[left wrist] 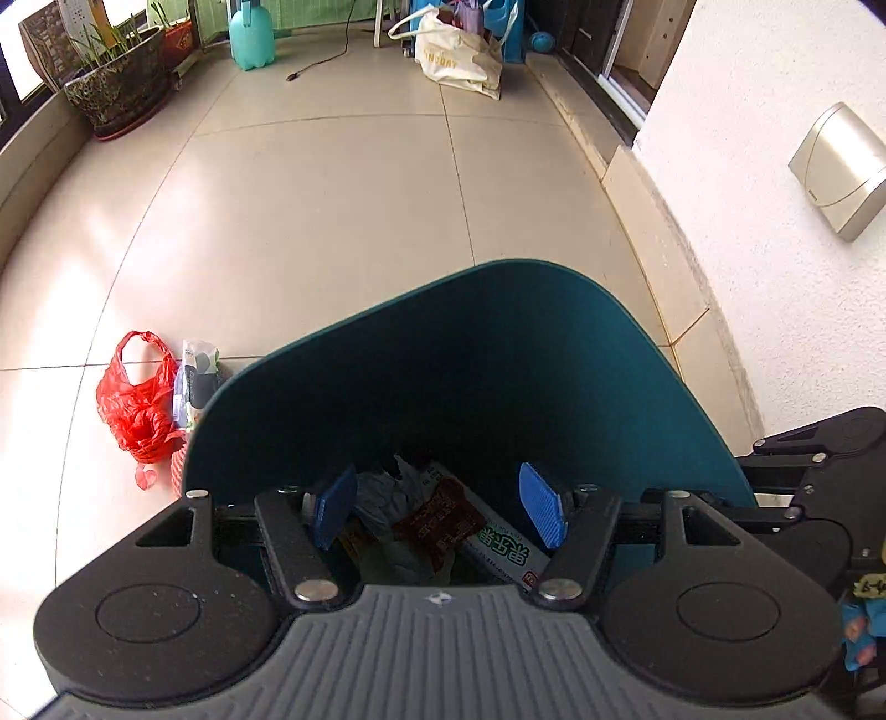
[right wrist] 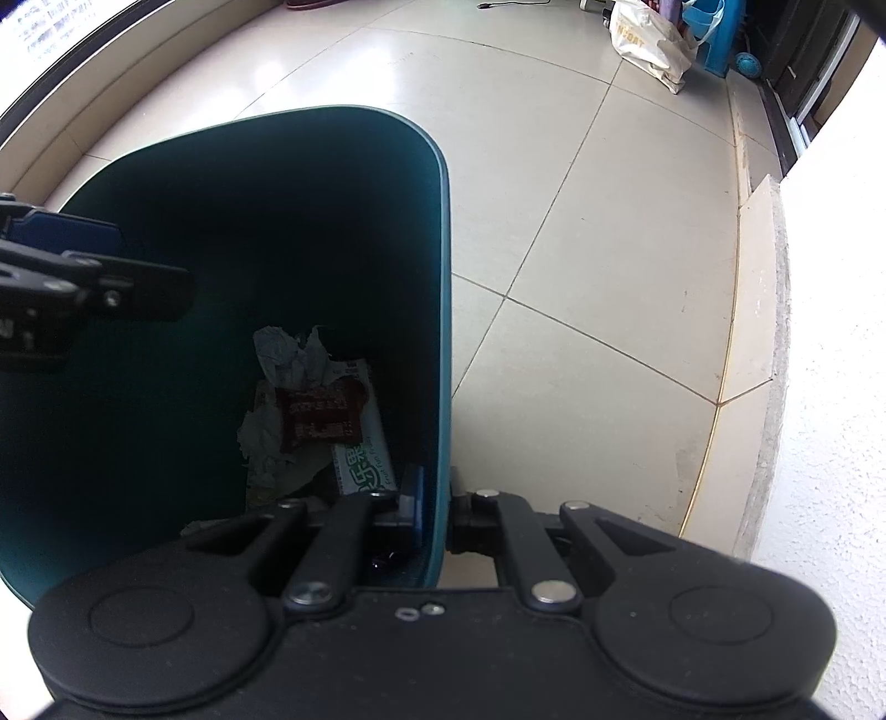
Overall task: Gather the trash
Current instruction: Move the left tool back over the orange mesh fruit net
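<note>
Left wrist view: the left claw (left wrist: 440, 507) hangs over the mouth of the teal bin (left wrist: 498, 354), its blue pads (left wrist: 541, 512) spread wide apart with nothing between them.
Bin contents: a dark red snack wrapper (left wrist: 440, 526) lies on top of crumpled grey paper (left wrist: 382, 493) and a white box with green print (left wrist: 498, 545) at the bottom.
Floor, left of the bin: a red plastic bag (left wrist: 138, 399) lies on the pale tiles just beside the bin's left wall, with a small printed packet (left wrist: 196, 371) touching it on its right; a scrap of red netting (left wrist: 178, 468) shows at the bin's edge.
Far end: a planted pot (left wrist: 119, 83) at the far left, a teal bottle (left wrist: 251, 36), a black cable (left wrist: 326, 55), and a cream tote bag (left wrist: 459, 55) near the doorway.
Right wall: a silver box (left wrist: 839, 169) is mounted on the white plaster.
Right wrist view: the right claw (right wrist: 437, 512) is clamped on the bin's near right wall (right wrist: 443, 332), one pad inside the bin and one outside.
Left claw from the right: it shows at the left edge (right wrist: 83, 277), above the bin opening.
Trash seen here: the wrapper (right wrist: 321, 412), paper (right wrist: 288, 354) and box (right wrist: 362, 459) rest deep in the bin.
</note>
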`<state>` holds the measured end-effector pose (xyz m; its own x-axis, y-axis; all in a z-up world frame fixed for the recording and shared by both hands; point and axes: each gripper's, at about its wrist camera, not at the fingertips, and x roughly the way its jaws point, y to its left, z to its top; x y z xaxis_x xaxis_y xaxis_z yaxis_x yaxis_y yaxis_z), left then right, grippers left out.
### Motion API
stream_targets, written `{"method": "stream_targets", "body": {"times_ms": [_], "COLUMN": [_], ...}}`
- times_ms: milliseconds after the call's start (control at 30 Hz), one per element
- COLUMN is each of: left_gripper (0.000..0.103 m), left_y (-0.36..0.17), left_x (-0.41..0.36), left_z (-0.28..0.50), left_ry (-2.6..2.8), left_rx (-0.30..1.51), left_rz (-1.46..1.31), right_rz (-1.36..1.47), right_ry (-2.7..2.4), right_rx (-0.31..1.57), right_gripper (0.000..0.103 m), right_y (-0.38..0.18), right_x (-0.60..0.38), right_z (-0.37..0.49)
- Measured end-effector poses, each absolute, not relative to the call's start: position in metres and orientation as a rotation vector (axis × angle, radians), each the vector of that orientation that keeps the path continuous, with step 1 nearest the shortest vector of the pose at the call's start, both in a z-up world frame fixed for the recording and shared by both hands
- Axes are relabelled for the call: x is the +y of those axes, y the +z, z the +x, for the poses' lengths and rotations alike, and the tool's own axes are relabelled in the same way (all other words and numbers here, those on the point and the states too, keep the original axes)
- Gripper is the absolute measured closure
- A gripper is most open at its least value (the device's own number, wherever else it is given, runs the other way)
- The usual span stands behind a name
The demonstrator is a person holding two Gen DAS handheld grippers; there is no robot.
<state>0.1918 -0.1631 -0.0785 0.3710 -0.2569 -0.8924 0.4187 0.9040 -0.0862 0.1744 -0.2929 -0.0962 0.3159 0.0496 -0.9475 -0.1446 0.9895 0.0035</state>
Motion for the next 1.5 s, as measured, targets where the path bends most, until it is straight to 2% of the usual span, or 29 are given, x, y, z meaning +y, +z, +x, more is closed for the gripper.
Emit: {"method": "stream_targets", "body": {"times_ms": [167, 400, 733, 967, 1167, 1500], "left_gripper": [0.033, 0.032, 0.028, 0.028, 0.028, 0.028], "left_y": [-0.053, -0.027, -0.03, -0.072, -0.137, -0.229], "left_x": [-0.135, -0.082, -0.001, 0.028, 0.049, 0.031], "left_z": [0.187, 0.193, 0.227, 0.255, 0.286, 0.312], "left_ry": [-0.427, -0.386, -0.227, -0.137, -0.122, -0.1], "left_rx": [1.039, 0.969, 0.902, 0.921, 1.087, 1.172], "left_rz": [0.129, 0.047, -0.053, 0.022, -0.077, -0.094], "right_rz": [-0.098, -0.09, -0.091, -0.086, -0.089, -0.064], "right_ry": [0.127, 0.122, 0.133, 0.141, 0.147, 0.165], "right_rx": [1.247, 1.259, 1.266, 1.273, 1.272, 1.278], "right_gripper": [0.096, 0.096, 0.094, 0.093, 0.091, 0.09], "right_y": [-0.101, -0.112, -0.108, -0.106, -0.106, -0.106], "right_x": [-0.29, -0.29, -0.293, -0.294, -0.294, -0.303], "right_z": [0.175, 0.177, 0.178, 0.179, 0.179, 0.179]}}
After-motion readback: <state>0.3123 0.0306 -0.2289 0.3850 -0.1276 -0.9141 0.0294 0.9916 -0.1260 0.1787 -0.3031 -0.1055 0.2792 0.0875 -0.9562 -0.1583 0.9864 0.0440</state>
